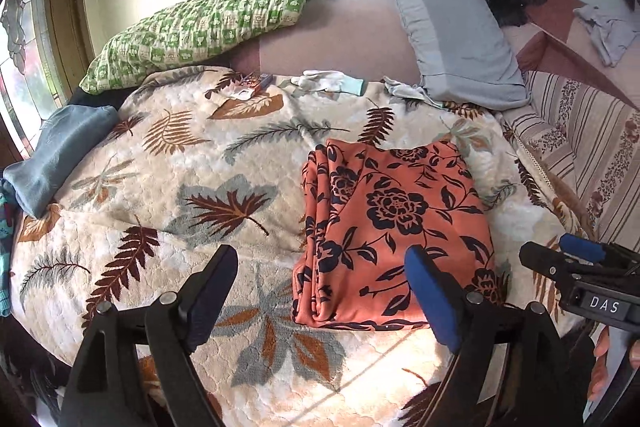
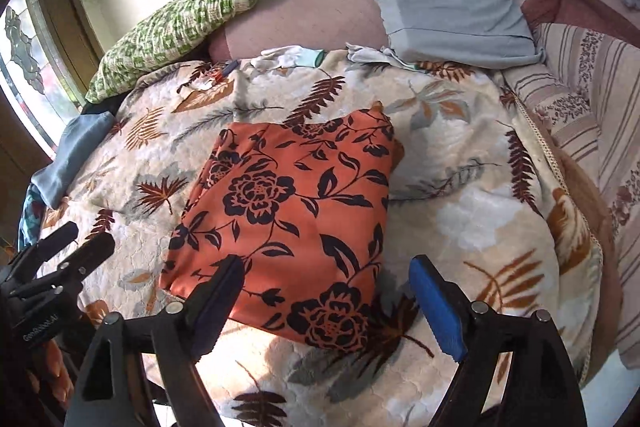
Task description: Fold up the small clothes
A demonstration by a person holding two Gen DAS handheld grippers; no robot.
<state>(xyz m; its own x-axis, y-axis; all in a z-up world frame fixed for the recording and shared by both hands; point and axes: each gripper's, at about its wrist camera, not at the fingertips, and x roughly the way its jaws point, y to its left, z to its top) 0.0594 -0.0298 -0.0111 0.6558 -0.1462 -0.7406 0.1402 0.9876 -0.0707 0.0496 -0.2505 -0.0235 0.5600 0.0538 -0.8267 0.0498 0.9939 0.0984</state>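
Left tool (image 1: 322,293): jaws spread wide, nothing in them, hovering over the bed (image 1: 160,187).
Right tool (image 2: 326,297): released too, empty.
Orange floral cloth (image 2: 296,211): folded, lying flat on the bed, touching neither tool.
Direction: ahead of both tools, long side running away from them.
Nearer hand: right, I'd guess.

Two pillows (image 1: 200,31), one folded orange floral cloth (image 1: 392,227), one leaf-print blanket (image 1: 160,155), two tongs (image 1: 322,275).

Orange black-flowered cloth (image 2: 296,219), green checked pillow (image 1: 200,27), grey pillow (image 1: 452,35)
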